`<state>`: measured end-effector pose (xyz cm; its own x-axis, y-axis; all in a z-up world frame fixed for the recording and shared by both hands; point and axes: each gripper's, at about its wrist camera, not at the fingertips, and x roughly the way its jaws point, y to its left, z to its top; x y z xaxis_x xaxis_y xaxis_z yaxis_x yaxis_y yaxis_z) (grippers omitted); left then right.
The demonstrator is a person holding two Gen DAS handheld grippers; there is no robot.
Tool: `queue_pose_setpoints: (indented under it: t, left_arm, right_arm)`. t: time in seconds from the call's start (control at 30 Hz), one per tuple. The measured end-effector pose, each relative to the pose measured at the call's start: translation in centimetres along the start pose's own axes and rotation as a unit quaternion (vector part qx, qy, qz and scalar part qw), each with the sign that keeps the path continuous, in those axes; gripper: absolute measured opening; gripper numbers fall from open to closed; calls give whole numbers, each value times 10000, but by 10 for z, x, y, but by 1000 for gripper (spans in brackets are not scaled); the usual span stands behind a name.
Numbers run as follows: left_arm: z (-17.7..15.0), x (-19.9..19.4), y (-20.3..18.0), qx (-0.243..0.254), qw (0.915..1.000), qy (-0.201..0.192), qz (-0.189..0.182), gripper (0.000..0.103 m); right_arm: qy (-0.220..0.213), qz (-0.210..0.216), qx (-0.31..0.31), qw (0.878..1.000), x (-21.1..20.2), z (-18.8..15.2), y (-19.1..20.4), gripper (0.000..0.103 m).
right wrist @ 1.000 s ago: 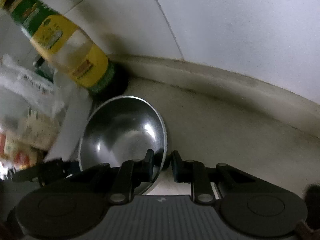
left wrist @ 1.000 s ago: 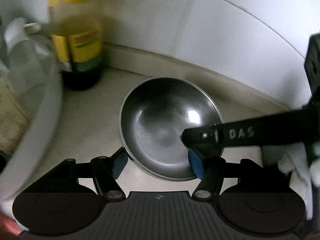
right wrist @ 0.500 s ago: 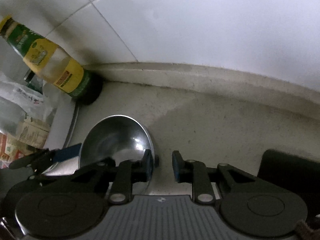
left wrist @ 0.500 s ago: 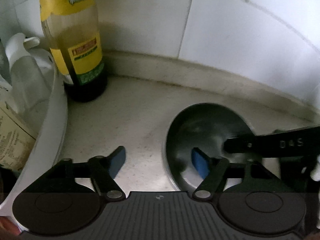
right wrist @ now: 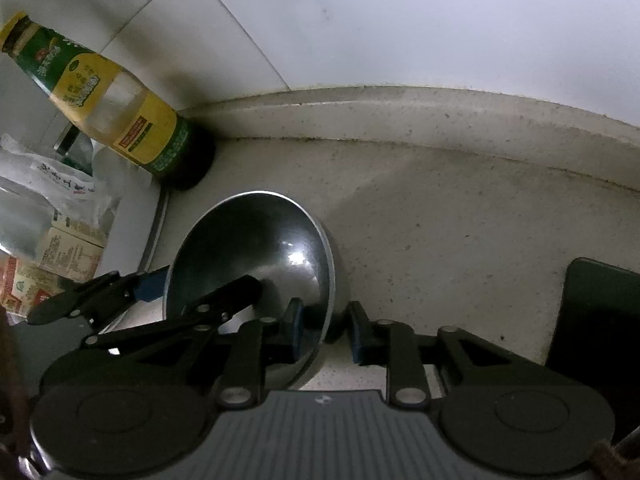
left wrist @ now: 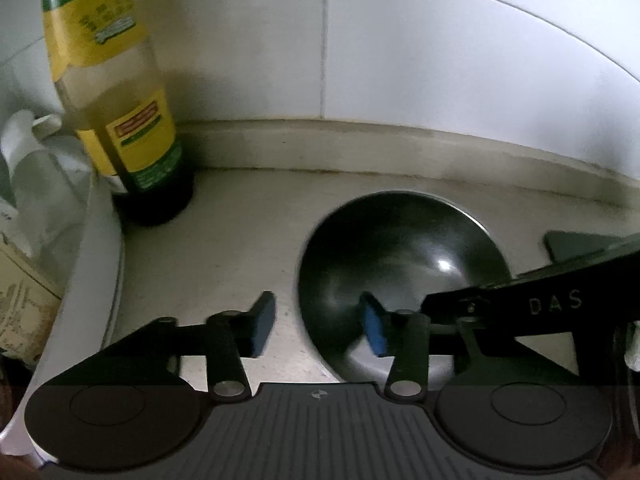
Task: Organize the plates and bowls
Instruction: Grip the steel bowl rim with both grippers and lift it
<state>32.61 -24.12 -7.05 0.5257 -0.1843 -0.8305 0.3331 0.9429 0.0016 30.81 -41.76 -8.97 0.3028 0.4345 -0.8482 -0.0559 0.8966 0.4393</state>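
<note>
Holding steel bowl [right wrist: 256,256] on counter [right wrist: 460,220] near back edge, beside oil bottle [right wrist: 120,120] | right hand-held gripper [right wrist: 324,330] pinching right rim; left hand-held gripper [left wrist: 316,330] just closed astride left rim | light, rigid, slippery; grip rim squarely

Dim, grainy light; white wall tiles [left wrist: 440,60] brightest, counter [right wrist: 460,220] in shadow. One glare spot inside the steel bowl [left wrist: 442,265]. Fisheye bends edges; bottle [left wrist: 112,92] perhaps slightly blurred.
</note>
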Motion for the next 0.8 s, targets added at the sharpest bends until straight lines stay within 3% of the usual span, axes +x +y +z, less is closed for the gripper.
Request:
queue_pose_setpoints:
  t: [0.07,0.47,0.8]
  left_arm:
    - [-1,-2,-5,76,10000,8,2,43]
    - [-2,-31,-10,151,9995,-268,-30,45]
    - [-1,-74,-15,212,9975,-669,-74,46]
  right_arm:
    - [-24,5,2,10000,-3,-3,1,20]
    - [-195,-75,-54,9998,-21,-10,9,17]
    - [-543,-127,-213,9982,-60,-19,26,17]
